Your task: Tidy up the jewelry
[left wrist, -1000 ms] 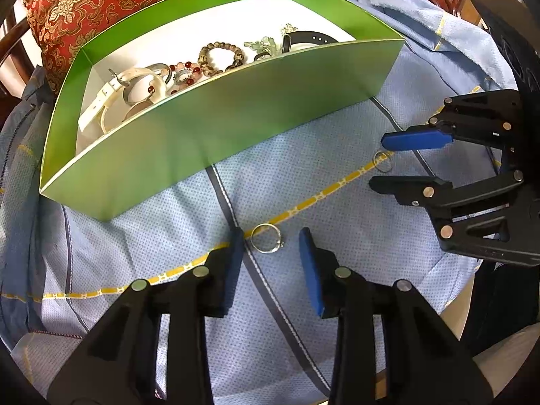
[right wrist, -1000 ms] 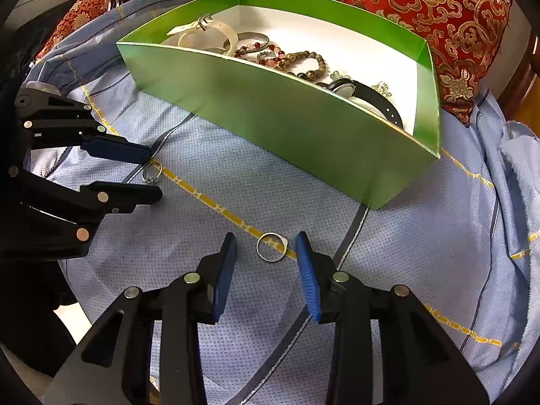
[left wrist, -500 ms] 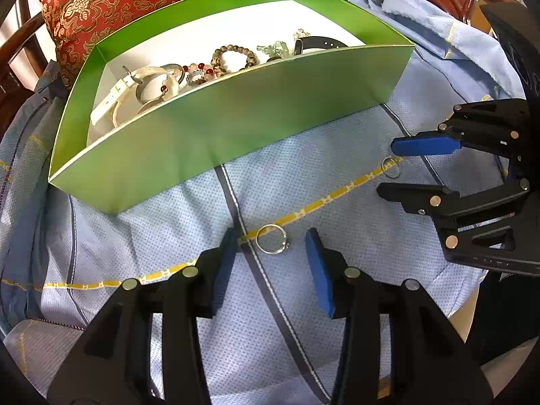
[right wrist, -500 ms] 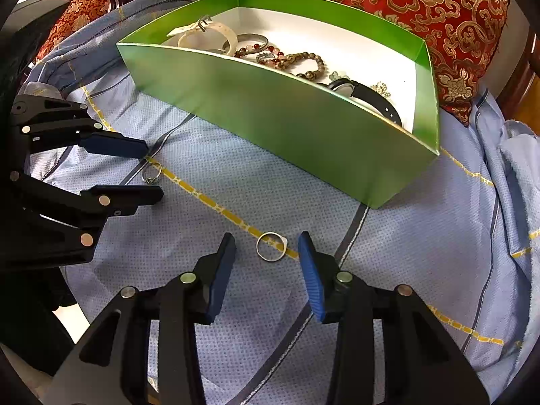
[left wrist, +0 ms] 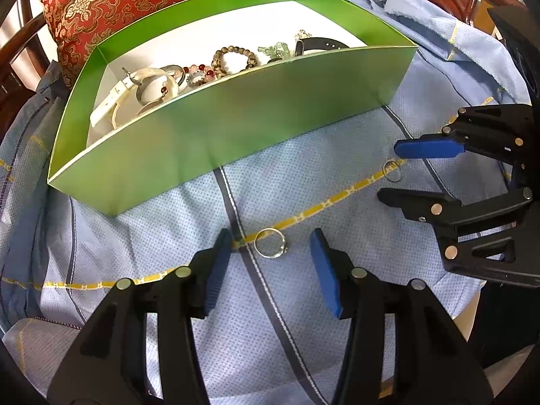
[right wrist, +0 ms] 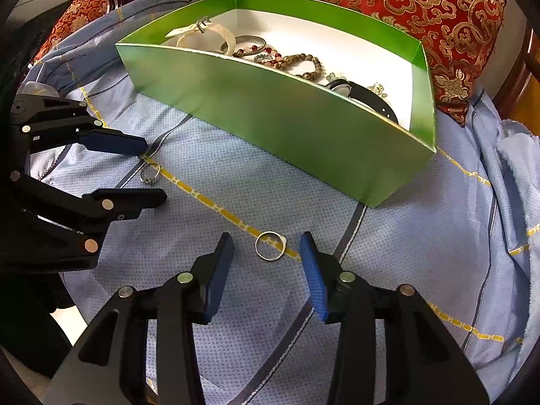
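Two silver rings lie on the blue cloth. One ring (left wrist: 270, 243) lies between the open fingers of my left gripper (left wrist: 270, 236); it also shows in the right wrist view (right wrist: 149, 173). The other ring (right wrist: 270, 245) lies between the open fingers of my right gripper (right wrist: 266, 241); it also shows in the left wrist view (left wrist: 392, 170). Each gripper shows in the other's view, the right gripper (left wrist: 388, 172) and the left gripper (right wrist: 152, 172), both open around their rings. A green box (left wrist: 236, 125) behind them holds bracelets, bead strings and watches.
A red and gold patterned cushion (right wrist: 422, 3) stands behind the box (right wrist: 287, 114). Dark wooden chair parts (left wrist: 20, 50) are at the edges. Folded blue cloth (right wrist: 516, 168) bunches up at the right.
Both grippers have opened a little wider and sit slightly closer around their rings. The rings and the box have not moved on the cloth.
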`<state>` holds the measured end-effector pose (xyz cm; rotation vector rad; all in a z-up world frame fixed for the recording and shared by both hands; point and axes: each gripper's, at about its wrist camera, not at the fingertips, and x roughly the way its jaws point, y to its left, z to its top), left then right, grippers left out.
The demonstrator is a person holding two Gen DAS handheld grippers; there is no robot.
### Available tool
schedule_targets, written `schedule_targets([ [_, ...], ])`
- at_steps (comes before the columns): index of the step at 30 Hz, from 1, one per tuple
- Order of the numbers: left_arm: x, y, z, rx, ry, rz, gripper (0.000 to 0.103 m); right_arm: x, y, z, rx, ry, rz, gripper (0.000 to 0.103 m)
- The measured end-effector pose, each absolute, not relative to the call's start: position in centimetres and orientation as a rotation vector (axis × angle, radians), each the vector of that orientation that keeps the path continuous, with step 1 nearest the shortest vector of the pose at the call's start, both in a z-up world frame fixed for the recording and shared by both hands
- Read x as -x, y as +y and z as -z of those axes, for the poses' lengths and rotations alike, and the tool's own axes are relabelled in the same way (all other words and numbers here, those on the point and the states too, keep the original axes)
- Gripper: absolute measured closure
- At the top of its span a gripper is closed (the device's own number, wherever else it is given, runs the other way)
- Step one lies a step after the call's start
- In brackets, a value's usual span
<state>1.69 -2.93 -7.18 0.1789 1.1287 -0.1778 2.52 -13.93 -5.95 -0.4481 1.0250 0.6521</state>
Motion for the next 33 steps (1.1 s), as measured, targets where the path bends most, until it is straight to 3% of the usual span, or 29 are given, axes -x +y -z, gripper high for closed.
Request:
schedule_targets([
  [7,-1.65,-2.88,7.28,-0.178,1.123,0.178,0.054,-2.52,-13.92,5.96,0.450,1.024,-0.652,0.059],
  [9,-1.56,-2.83,7.28,-0.173,1.122,0.197,0.061,-2.51,-13.92,5.95,0.449,1.024,-0.652,0.059],
  [13,-1.43,-2.96,7.30,-0.179,1.119,0.203,0.062,-2.51,-13.90,5.95,0.450,1.024,-0.652,0.059],
  [17,-1.25,-3.27,7.20,-0.174,1.113,0.234,0.083,-2.53,-13.88,5.95,0.452,1.022,-0.650,0.059],
  [19,-1.21,-3.39,7.23,-0.181,1.109,0.230,0.083,-2.50,-13.84,5.97,0.455,1.022,-0.647,0.060],
  [27,-1.09,-2.99,7.06,-0.173,1.107,0.218,0.083,-2.21,-13.67,5.75,0.457,1.019,-0.669,0.084],
  [33,-1.03,-2.52,6.84,-0.168,1.107,0.204,0.083,-2.74,-14.18,5.25,0.434,1.014,-0.645,0.085],
])
